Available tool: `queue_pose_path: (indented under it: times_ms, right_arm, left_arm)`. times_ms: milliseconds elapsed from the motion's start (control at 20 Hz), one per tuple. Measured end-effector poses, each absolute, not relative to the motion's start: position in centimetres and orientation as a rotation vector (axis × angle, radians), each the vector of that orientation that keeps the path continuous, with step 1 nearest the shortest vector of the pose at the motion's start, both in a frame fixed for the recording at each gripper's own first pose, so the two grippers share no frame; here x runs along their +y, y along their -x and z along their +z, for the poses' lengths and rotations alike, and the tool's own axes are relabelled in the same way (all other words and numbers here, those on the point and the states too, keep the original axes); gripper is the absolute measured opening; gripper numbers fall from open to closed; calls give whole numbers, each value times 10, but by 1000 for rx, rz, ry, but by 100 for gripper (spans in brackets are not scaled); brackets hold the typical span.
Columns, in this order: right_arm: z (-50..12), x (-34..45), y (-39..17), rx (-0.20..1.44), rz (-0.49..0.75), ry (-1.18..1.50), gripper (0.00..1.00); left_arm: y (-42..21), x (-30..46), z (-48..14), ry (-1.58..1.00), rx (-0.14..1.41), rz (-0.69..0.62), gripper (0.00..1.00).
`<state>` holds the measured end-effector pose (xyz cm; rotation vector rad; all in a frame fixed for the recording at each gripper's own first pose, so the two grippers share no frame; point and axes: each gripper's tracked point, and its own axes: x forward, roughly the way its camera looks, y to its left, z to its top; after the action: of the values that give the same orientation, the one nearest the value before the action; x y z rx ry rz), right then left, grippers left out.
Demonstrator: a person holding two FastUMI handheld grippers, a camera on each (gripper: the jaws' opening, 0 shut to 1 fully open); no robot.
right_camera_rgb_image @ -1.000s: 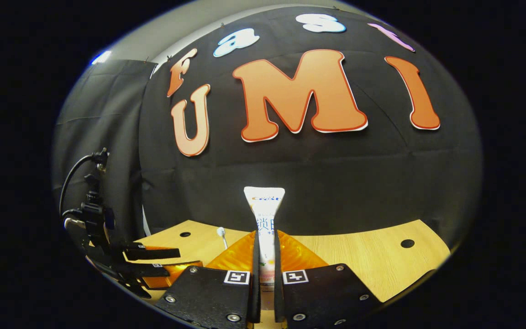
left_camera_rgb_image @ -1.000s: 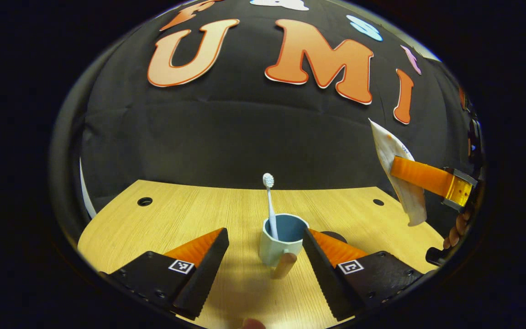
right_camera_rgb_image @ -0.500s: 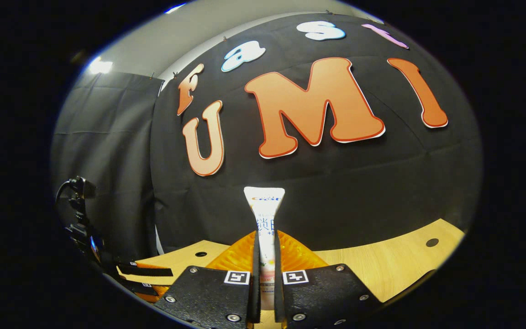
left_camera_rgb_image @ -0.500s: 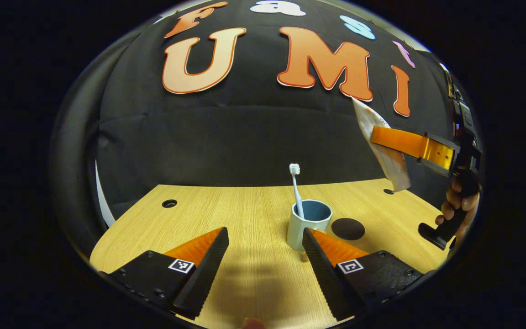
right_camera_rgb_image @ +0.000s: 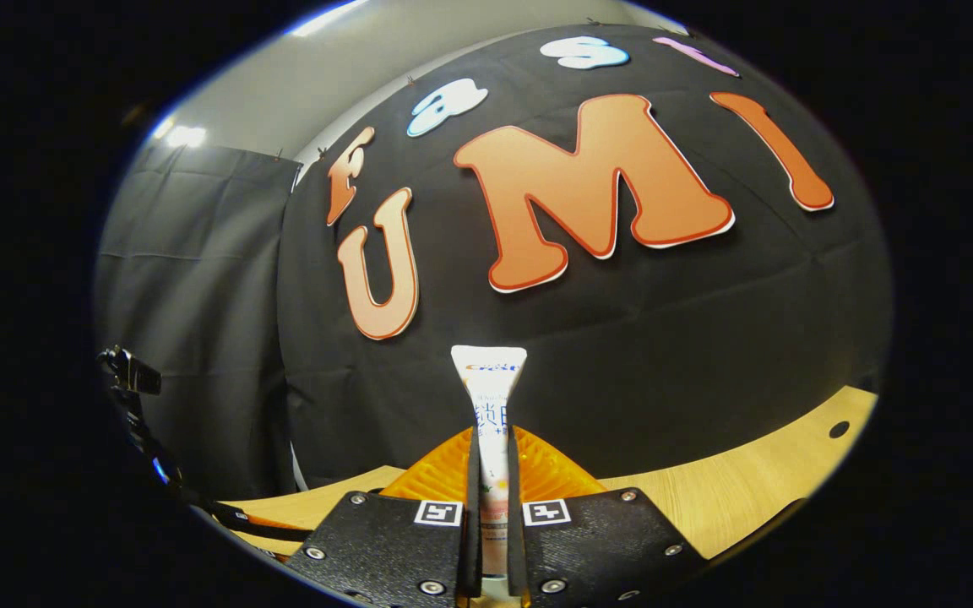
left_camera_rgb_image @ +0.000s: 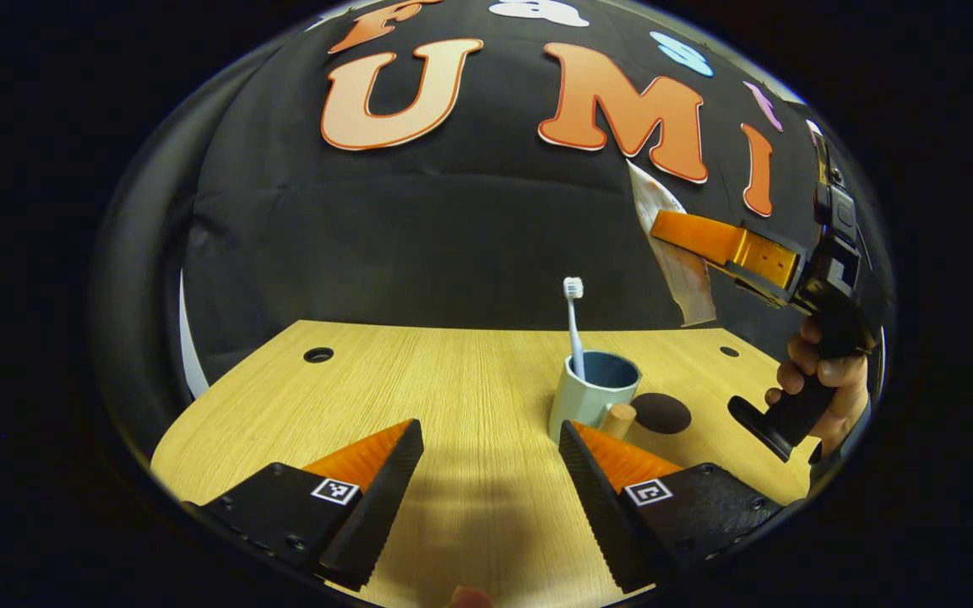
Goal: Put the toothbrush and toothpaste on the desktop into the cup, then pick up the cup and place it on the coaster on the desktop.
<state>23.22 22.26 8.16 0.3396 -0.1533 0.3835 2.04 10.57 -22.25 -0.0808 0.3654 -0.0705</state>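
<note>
The left gripper [left_camera_rgb_image: 491,473] hangs spread over bare desktop [left_camera_rgb_image: 419,371], the cup [left_camera_rgb_image: 592,401] holding the toothbrush [left_camera_rgb_image: 573,325] just ahead by its right finger, beside the coaster [left_camera_rgb_image: 662,413], while the right gripper [right_camera_rgb_image: 487,515] clamps the toothpaste [right_camera_rgb_image: 489,405] aloft.

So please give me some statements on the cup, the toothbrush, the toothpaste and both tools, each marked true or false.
1. The toothbrush stands in the cup. True.
2. The right tool is shut on the toothpaste. True.
3. The cup sits on the coaster. False: it stands on the desktop beside it.
4. The left tool grips the cup. False: it is open and holds nothing.
5. The toothpaste lies on the desktop. False: it is held in the air.
</note>
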Motion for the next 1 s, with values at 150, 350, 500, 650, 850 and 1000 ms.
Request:
queue_pose_path:
  times_ms: [150, 350, 500, 650, 850, 1000]
  right_arm:
    - [67, 233, -244, -150, 379, -340, 12]
    - [40, 246, -258, -109, 378, -311, 12]
    - [27, 250, -266, -84, 369, -310, 13]
    - [2, 254, -268, -38, 360, -292, 13]
    - [-12, 256, -269, 0, 356, -275, 14]
    - [-25, 254, -267, 48, 345, -238, 15]
  left_arm:
    - [-26, 104, -234, 100, 381, -77, 98]
    - [-25, 102, -255, 109, 443, -79, 98]
    - [-23, 105, -256, 105, 451, -64, 98]
    - [-25, 107, -266, 108, 471, -60, 98]
    - [-25, 105, -268, 116, 480, -62, 98]
    - [-25, 103, -270, 125, 491, -67, 98]
